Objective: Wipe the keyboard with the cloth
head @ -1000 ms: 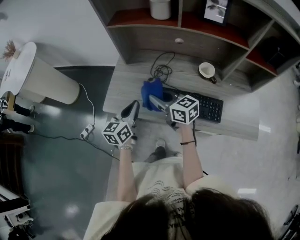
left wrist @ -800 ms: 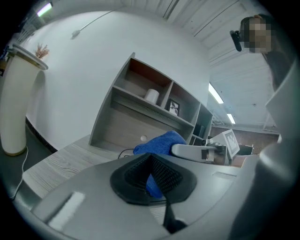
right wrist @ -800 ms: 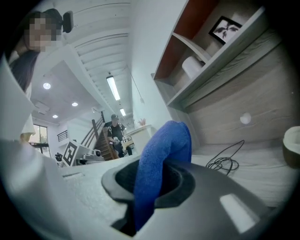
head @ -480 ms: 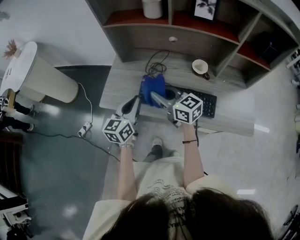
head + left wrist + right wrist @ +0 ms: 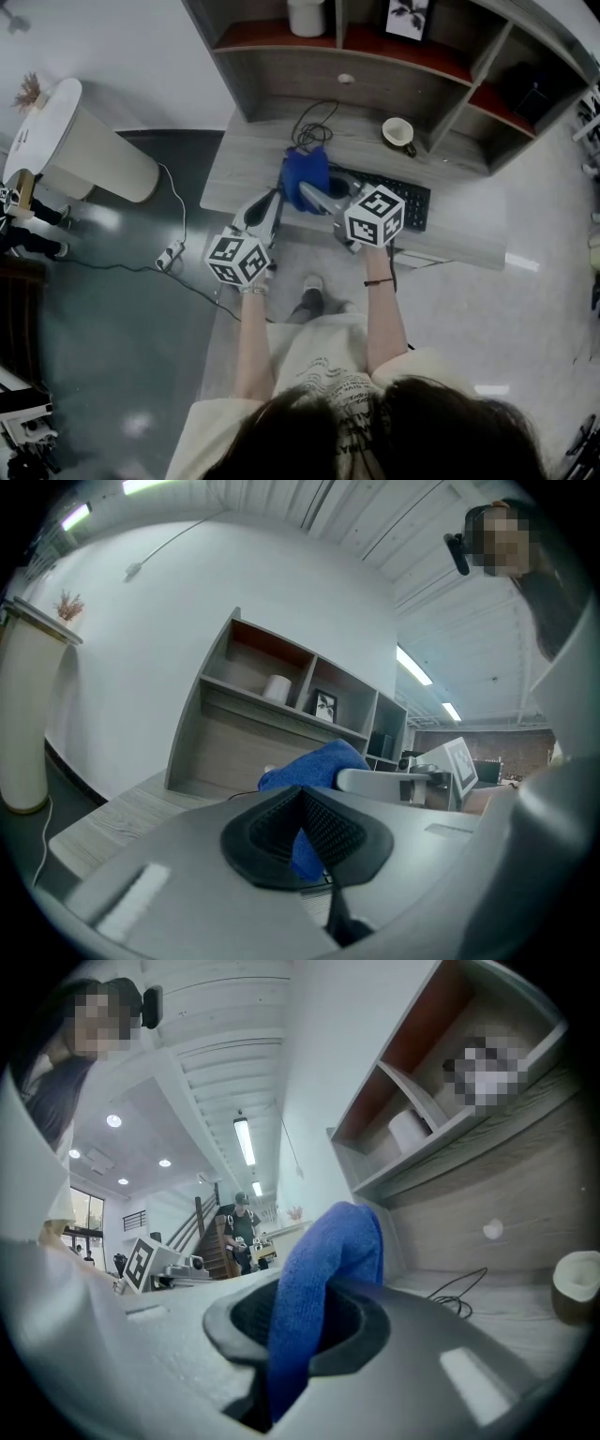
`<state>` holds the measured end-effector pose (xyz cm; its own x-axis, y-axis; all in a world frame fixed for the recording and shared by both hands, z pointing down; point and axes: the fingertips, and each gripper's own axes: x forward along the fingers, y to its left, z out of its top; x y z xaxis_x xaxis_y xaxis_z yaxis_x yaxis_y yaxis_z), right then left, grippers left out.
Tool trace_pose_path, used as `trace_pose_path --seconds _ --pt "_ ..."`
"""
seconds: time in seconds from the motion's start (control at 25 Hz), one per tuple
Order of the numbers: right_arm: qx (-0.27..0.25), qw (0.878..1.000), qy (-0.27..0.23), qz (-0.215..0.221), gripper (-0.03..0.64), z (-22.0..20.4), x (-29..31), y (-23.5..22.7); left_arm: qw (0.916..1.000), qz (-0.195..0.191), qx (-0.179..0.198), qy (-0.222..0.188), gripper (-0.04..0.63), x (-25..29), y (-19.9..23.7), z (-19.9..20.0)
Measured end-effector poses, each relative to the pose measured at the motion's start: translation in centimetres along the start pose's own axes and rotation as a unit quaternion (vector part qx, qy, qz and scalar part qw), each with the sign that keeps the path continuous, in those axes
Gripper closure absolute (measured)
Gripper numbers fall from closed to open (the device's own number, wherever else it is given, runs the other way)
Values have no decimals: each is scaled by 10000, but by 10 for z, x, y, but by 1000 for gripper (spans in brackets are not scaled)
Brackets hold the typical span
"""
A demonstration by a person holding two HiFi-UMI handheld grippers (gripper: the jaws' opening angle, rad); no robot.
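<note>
The blue cloth [image 5: 305,176] hangs bunched over the desk's front, just left of the black keyboard [image 5: 412,202]. My right gripper [image 5: 315,198] is shut on the cloth; in the right gripper view the cloth [image 5: 328,1260] rises out from between the pads and folds over them. My left gripper [image 5: 265,212] sits just left of the cloth, at the desk's front edge. Its jaws stand almost together in the left gripper view, and the cloth [image 5: 314,761] shows beyond them and through the thin slit. My right gripper's cube hides the keyboard's left end.
The grey wooden desk [image 5: 244,169] carries a coiled black cable [image 5: 314,127] and a white cup [image 5: 398,131] behind the keyboard. Shelves above hold a white roll [image 5: 307,17] and a picture frame [image 5: 409,17]. A white round stand [image 5: 75,150] and a power strip [image 5: 171,258] are at the left.
The head view has shifted a little. Both grippers and the cloth keep nearly the same places by the keyboard's left end; the right gripper still holds the cloth.
</note>
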<state>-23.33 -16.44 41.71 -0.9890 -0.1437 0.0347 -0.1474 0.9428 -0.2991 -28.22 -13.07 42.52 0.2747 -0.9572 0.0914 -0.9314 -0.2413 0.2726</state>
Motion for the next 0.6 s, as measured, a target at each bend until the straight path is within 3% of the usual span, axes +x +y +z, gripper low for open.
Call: trace_pose_path --seconds 0.6 --pt "-77 9999 -99 44 558 5 -1 11 9999 26 114 -86 591 -12 -1 8"
